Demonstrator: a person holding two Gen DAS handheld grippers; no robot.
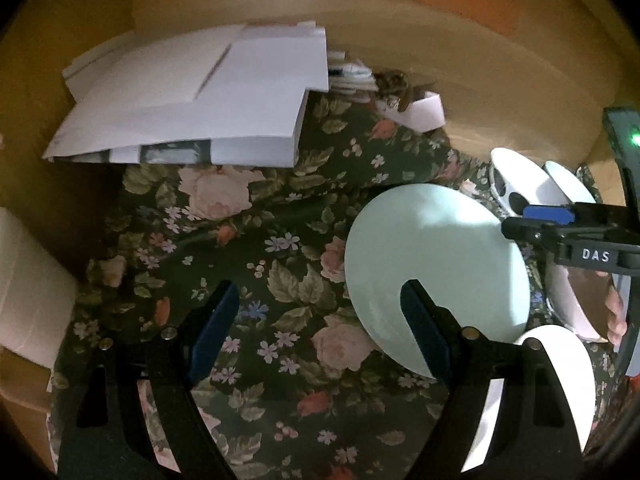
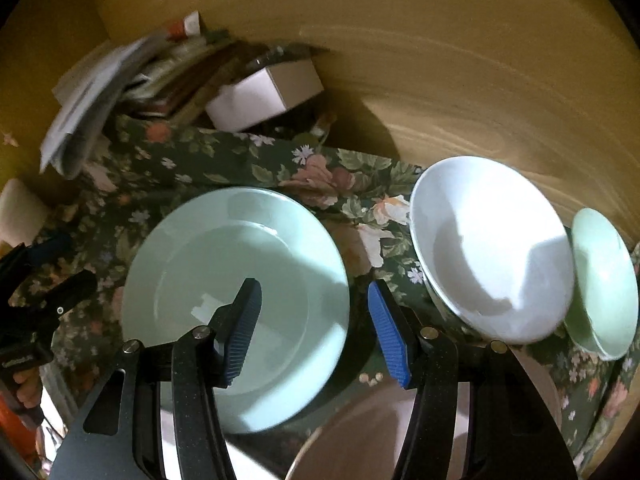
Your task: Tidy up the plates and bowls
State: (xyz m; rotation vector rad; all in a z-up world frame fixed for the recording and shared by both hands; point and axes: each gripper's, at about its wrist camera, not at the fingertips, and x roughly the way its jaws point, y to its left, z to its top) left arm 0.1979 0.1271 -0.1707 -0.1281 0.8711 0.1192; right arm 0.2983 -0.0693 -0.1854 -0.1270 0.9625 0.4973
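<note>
1. The left gripper (image 1: pixel 320 320) has its two fingers wide apart. Nothing is between them but the flowery cloth (image 1: pixel 240 240).
2. Its right finger (image 1: pixel 424 328) is in front of the near edge of the green plate (image 1: pixel 432 248). I cannot tell if it touches the plate.
3. The right gripper (image 2: pixel 316 328) has its fingers apart too, and nothing is gripped.
4. Its left finger (image 2: pixel 242 328) hangs over the green plate (image 2: pixel 224 280). Its right finger (image 2: pixel 390 332) is just past the plate's right edge, so the edge lies between them.
5. The green plate lies flat on the cloth (image 2: pixel 200 168), in the middle of the table.
6. A white bowl (image 2: pixel 492 248) sits to the right of the plate, a little apart from it.
7. A small green bowl (image 2: pixel 604 280) sits right beside the white bowl, at the far right.
8. In the left view, a white dish (image 1: pixel 560 392) lies near the plate's close edge.
9. In the right view, a round brownish dish (image 2: pixel 360 440) is at the bottom, under the gripper.
10. At the back of the table there is a pile of white papers (image 1: pixel 192 100) and a small white box (image 2: pixel 264 96).
11. A white roll (image 1: pixel 28 288) sits at the left edge.
</note>
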